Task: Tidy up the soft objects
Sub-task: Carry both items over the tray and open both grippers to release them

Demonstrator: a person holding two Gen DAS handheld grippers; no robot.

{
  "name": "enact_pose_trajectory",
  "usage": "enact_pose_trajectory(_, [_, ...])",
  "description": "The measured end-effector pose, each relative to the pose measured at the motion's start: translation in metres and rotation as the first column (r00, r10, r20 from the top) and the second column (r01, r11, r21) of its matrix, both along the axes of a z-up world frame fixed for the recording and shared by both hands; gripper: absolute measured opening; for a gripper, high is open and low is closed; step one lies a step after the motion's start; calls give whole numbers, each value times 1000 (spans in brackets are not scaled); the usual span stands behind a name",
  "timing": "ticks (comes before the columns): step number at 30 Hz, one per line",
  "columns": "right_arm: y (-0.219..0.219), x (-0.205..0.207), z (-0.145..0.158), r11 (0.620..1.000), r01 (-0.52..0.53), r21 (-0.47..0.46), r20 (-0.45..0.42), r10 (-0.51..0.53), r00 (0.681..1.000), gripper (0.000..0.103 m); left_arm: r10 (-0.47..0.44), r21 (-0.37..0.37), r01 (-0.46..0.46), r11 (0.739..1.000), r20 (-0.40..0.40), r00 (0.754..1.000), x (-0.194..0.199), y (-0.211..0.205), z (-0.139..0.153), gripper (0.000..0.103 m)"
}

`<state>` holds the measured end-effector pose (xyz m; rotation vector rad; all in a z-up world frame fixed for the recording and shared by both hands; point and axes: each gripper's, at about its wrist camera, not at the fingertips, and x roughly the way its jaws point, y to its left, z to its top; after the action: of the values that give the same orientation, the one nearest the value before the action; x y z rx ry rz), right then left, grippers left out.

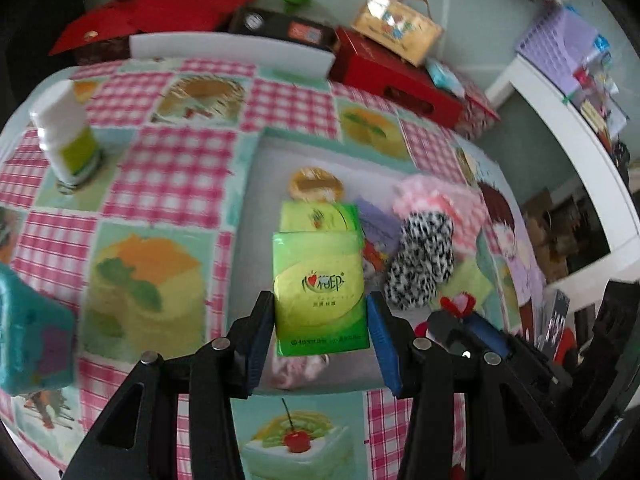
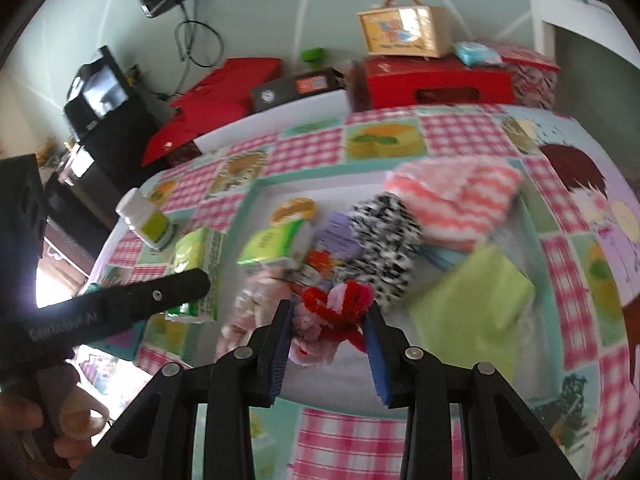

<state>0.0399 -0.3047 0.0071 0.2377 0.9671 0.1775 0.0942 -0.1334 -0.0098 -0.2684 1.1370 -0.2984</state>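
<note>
My left gripper (image 1: 320, 312) is shut on a green tissue pack (image 1: 320, 292) and holds it above a shallow white tray (image 1: 264, 208). A second green tissue pack (image 1: 314, 216) lies in the tray just beyond it. My right gripper (image 2: 330, 320) is shut on a red and pink fuzzy pipe-cleaner toy (image 2: 340, 304) over the tray (image 2: 332, 384). In the tray lie a black-and-white fuzzy piece (image 2: 384, 240), a pink striped cloth (image 2: 456, 204), a green cloth (image 2: 472, 304) and a pink plush (image 2: 256, 300). The left gripper with its pack (image 2: 196, 256) shows at the left of the right wrist view.
A white bottle with a green label (image 1: 66, 136) stands on the checked tablecloth (image 1: 168, 176) to the left. A teal box (image 1: 32, 344) sits at the near left. Red boxes (image 1: 396, 80), a black box (image 1: 280, 26) and a small yellow case (image 1: 396, 26) line the far edge.
</note>
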Motion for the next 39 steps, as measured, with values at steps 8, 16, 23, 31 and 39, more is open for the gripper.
enact_pose_trajectory(8, [-3,-7,2,999,29,-44,-18,-30,999,77,26,20,-26,999,-15,1000,-19,17,4,67])
enact_pose_trajectory(16, [22,-26,12,980,-13,-200,-27,8,1000,90,96,148,-99,984,26,995,-49,54,11,87])
enact_pose_trajectory(23, [38,-39,16,967,-34,-251,-39,25,999,103,136,227,-148,963,66,989,-74,78,16,97])
enact_pose_trajectory(31, [55,-50,17,955,-64,-291,-59,49,997,103,144,237,-156,959,65,987,-92,91,18,97])
enact_pose_trajectory(39, [63,-56,19,947,-72,-314,-65,54,996,103,181,307,-195,932,74,981,-102,99,22,97])
